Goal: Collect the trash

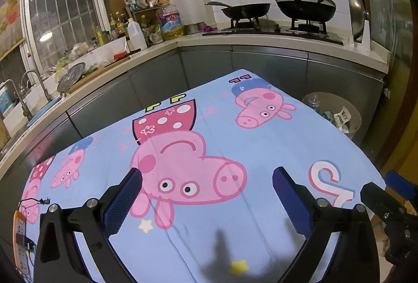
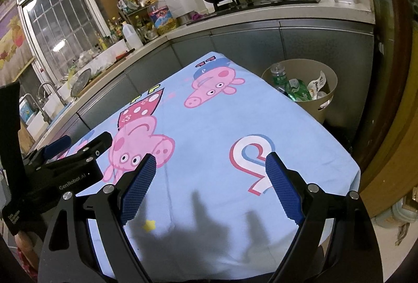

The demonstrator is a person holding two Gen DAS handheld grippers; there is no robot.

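A beige trash bin [image 2: 320, 103] stands on the floor past the table's far right corner. It holds a clear bottle [image 2: 278, 76], a green bottle [image 2: 297, 90] and crumpled wrappers [image 2: 317, 81]. It also shows in the left wrist view [image 1: 351, 117]. The table wears a blue cartoon-pig cloth [image 1: 203, 141] with no loose item on it. My left gripper [image 1: 206, 177] is open and empty above the cloth. My right gripper [image 2: 210, 165] is open and empty above the cloth's right half. Each gripper shows at the edge of the other's view.
A grey-fronted kitchen counter [image 1: 261, 42] wraps behind the table. It carries a hob with two black pans [image 1: 305, 8], an oil jug [image 1: 171, 22], bottles and a sink [image 1: 28, 100] at the left. A brown door frame [image 2: 392, 100] is at the right.
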